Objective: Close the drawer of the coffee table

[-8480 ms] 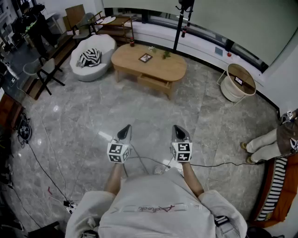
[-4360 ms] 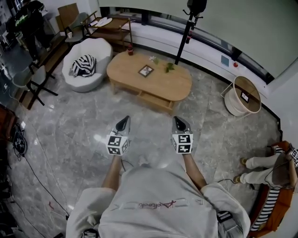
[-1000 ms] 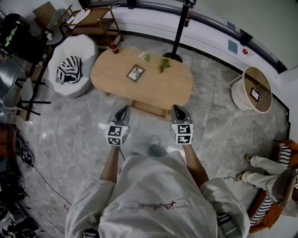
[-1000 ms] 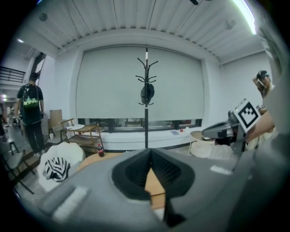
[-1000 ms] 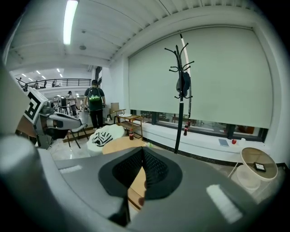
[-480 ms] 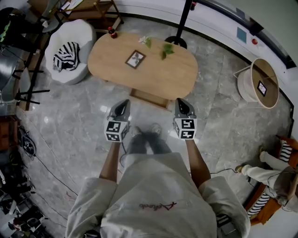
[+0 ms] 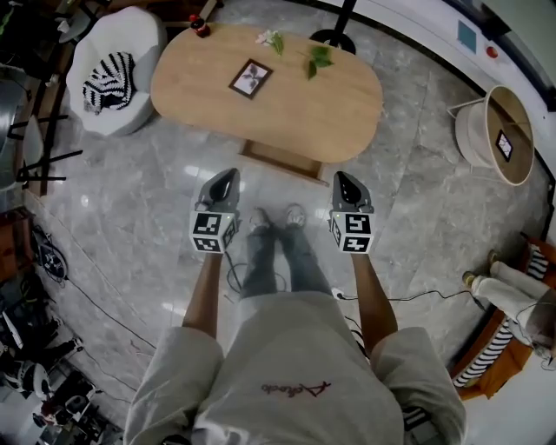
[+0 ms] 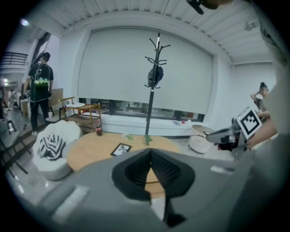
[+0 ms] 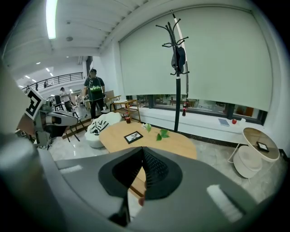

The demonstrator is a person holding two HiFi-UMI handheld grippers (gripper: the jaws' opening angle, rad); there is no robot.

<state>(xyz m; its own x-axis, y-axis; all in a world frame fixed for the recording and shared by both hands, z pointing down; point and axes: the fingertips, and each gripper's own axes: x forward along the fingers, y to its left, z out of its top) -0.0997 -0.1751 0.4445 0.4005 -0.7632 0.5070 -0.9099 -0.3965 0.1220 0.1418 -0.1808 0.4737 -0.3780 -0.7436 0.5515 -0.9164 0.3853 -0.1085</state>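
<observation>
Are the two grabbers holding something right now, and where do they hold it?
Nothing is held. The left gripper and the right gripper both have their jaws shut and empty, and neither touches the open drawer of the coffee table.

Oval wooden coffee table (image 7: 352, 109): picture frame (image 7: 250, 77) mid-top, green sprig (image 7: 318, 59), pale flowers (image 7: 271, 38), bottle (image 7: 201, 26) at far-left edge.

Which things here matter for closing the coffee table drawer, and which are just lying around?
For the job:
drawer
coffee table
left gripper
right gripper

Just lying about:
picture frame
bottle
armchair
striped cushion
coat stand
round side table
</observation>
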